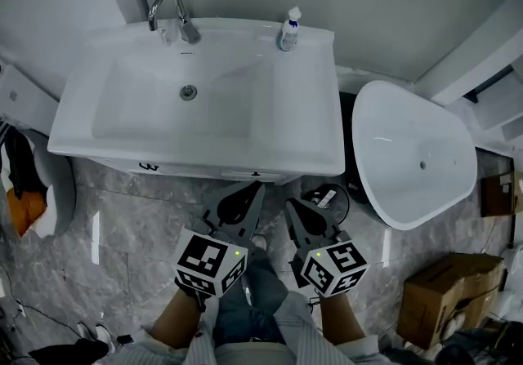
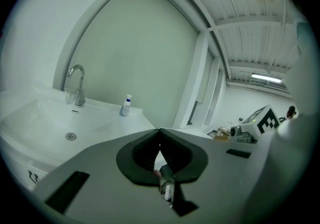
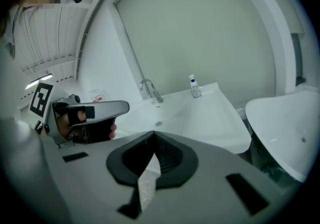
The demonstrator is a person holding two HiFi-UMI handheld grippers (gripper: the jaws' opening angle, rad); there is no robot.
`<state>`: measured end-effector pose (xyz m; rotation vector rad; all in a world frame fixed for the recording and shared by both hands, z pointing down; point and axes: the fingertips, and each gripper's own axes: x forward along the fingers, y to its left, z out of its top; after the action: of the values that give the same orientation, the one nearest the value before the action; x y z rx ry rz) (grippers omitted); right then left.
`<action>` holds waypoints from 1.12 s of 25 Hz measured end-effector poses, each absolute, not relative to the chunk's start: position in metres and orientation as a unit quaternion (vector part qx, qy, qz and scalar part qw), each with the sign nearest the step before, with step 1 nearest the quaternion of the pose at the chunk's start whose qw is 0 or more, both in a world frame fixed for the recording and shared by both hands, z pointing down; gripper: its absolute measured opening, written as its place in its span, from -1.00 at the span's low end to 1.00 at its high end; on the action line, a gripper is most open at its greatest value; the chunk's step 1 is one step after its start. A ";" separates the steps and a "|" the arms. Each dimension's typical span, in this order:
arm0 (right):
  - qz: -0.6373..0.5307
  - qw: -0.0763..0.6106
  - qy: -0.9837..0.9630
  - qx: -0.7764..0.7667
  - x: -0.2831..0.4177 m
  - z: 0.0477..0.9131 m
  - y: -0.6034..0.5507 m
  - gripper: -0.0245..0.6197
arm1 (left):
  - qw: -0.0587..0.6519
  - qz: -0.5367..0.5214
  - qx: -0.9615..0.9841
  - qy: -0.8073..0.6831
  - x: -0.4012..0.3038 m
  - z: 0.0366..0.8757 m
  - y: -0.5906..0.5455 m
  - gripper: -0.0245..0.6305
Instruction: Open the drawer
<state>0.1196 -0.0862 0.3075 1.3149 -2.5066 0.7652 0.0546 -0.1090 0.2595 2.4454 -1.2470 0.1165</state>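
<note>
Jaw tips meet, empty, in each gripper view; head view places left gripper (image 1: 257,189) and right gripper (image 1: 291,205) at 6 o'clock of closed drawer (image 1: 204,169).

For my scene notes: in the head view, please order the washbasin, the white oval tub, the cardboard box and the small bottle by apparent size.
1. washbasin, largest
2. white oval tub
3. cardboard box
4. small bottle, smallest
The box sits lower, on the floor, so it may look smaller than it is.
</note>
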 end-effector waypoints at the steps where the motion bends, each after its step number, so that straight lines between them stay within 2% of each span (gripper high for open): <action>1: 0.263 0.103 -0.848 0.448 0.120 0.312 -0.088 -0.90 | 0.198 0.044 0.873 -0.443 0.054 0.266 -0.110 -0.87; 10: 0.287 0.098 -0.837 0.454 0.121 0.358 -0.109 -0.90 | 0.219 0.061 0.864 -0.449 0.047 0.331 -0.125 -0.87; 28: 0.300 0.129 -0.830 0.452 0.111 0.495 -0.137 -0.89 | 0.263 0.108 0.840 -0.463 0.042 0.478 -0.139 -0.87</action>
<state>0.1109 -0.1375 0.4948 1.3147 -2.4141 0.8712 0.0420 -0.1390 0.4785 2.2711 -1.2519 0.2912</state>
